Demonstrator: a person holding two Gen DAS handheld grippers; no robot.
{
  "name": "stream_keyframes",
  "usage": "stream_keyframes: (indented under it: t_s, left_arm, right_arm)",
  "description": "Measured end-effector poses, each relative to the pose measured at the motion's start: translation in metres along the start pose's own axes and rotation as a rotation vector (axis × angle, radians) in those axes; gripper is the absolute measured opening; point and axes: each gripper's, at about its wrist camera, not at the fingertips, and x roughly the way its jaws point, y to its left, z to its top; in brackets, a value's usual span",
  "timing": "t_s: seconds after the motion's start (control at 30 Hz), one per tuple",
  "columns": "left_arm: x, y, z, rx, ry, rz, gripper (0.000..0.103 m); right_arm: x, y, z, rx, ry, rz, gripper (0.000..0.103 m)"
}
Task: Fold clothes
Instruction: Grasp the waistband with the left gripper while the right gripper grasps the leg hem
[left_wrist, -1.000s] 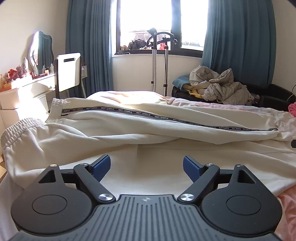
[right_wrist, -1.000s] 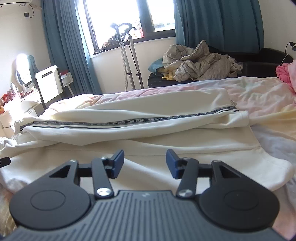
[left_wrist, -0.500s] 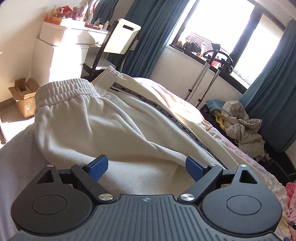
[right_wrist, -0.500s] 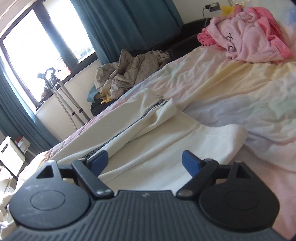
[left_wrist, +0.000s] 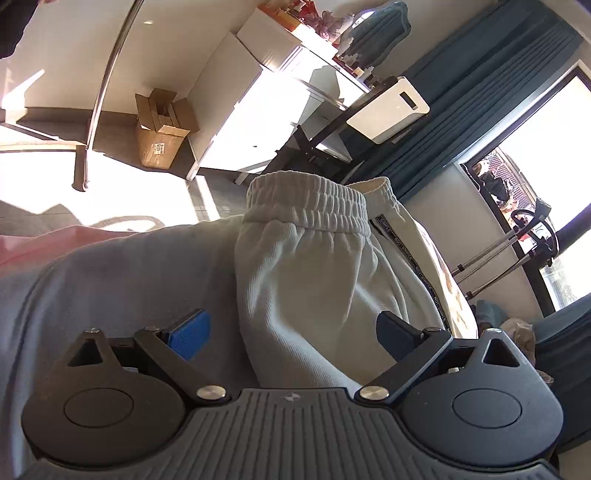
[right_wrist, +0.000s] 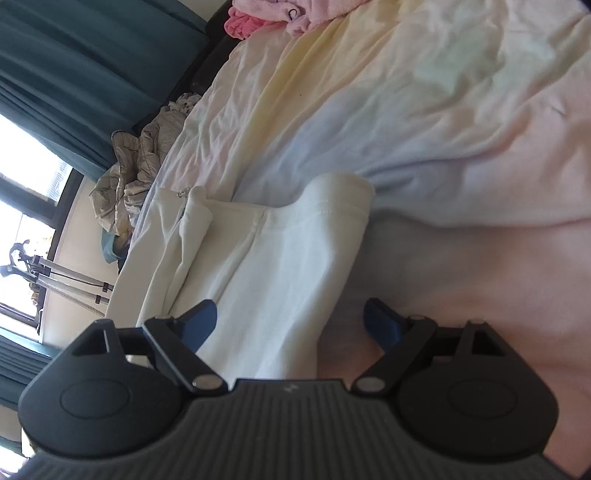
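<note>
1. While both cameras look along the same cream trousers (left_wrist: 314, 280), each shows a different end: the left wrist view has the elastic waistband (left_wrist: 314, 201) at the bed's edge, the right wrist view has the hemmed leg cuff (right_wrist: 332, 206) lying flat on the pastel bedsheet (right_wrist: 443, 122).
2. Only the left wrist view takes in the floor beyond the waistband: a cardboard box (left_wrist: 162, 129), a white dresser (left_wrist: 258, 107) and a chair (left_wrist: 384, 107).
3. Only the right wrist view shows a pink garment (right_wrist: 280, 14) well apart from the cuff, at the far side of the sheet, and a crumpled grey heap (right_wrist: 140, 158) off the bed.
4. The left gripper (left_wrist: 291, 332) is rolled so the room appears tilted; its jaws stand wide, with the trouser fabric below the waistband between them, not pinched.
5. The right gripper (right_wrist: 290, 321) is rolled too, jaws wide, straddling the leg's edge short of the cuff; one blue pad (right_wrist: 380, 325) sits over bare sheet.
</note>
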Motion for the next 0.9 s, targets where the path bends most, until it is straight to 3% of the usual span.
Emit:
stream_keyframes:
  t_s: [0.07, 0.17, 0.23, 0.33, 0.4, 0.5, 0.53, 0.57, 0.63, 0.73, 0.9]
  left_arm:
    - [0.006, 0.005, 0.001, -0.048, 0.041, -0.038, 0.098]
    - [0.020, 0.015, 0.000, -0.129, 0.118, -0.090, 0.097]
    - [0.029, 0.021, 0.000, -0.182, 0.144, -0.108, 0.097]
    - [0.039, 0.027, 0.003, -0.227, 0.147, -0.118, 0.096]
    - [0.044, 0.025, 0.004, -0.215, 0.141, -0.127, 0.091]
    - [0.048, 0.018, 0.001, -0.178, 0.124, -0.102, 0.064]
    - [0.048, 0.018, -0.001, -0.173, 0.115, -0.105, 0.050]
    - [0.047, 0.018, -0.002, -0.170, 0.106, -0.112, 0.029]
    - [0.039, 0.020, -0.003, -0.191, 0.072, -0.151, 0.016]
    - [0.016, 0.012, -0.007, -0.195, 0.019, -0.223, 0.013]
    - [-0.037, 0.001, -0.005, -0.173, -0.028, -0.344, 0.011]
  right_arm:
    - [0.009, 0.005, -0.002, -0.029, -0.001, 0.024, 0.077]
    - [0.018, 0.012, -0.005, -0.069, -0.012, 0.044, 0.048]
    - [0.015, 0.018, -0.004, -0.102, -0.056, 0.070, 0.008]
    - [0.003, 0.023, 0.000, -0.098, -0.125, 0.186, 0.008]
    - [0.000, 0.027, 0.000, -0.123, -0.142, 0.178, 0.008]
    - [0.009, 0.025, 0.000, -0.140, -0.109, 0.100, 0.008]
    - [0.012, 0.021, 0.001, -0.121, -0.098, 0.088, 0.008]
    - [0.014, 0.016, 0.002, -0.092, -0.090, 0.088, 0.008]
    - [0.012, 0.010, 0.004, -0.042, -0.084, 0.108, 0.008]
    - [-0.004, 0.015, 0.005, -0.025, -0.119, 0.171, 0.007]
    - [-0.027, 0.028, 0.016, -0.052, -0.154, 0.199, 0.005]
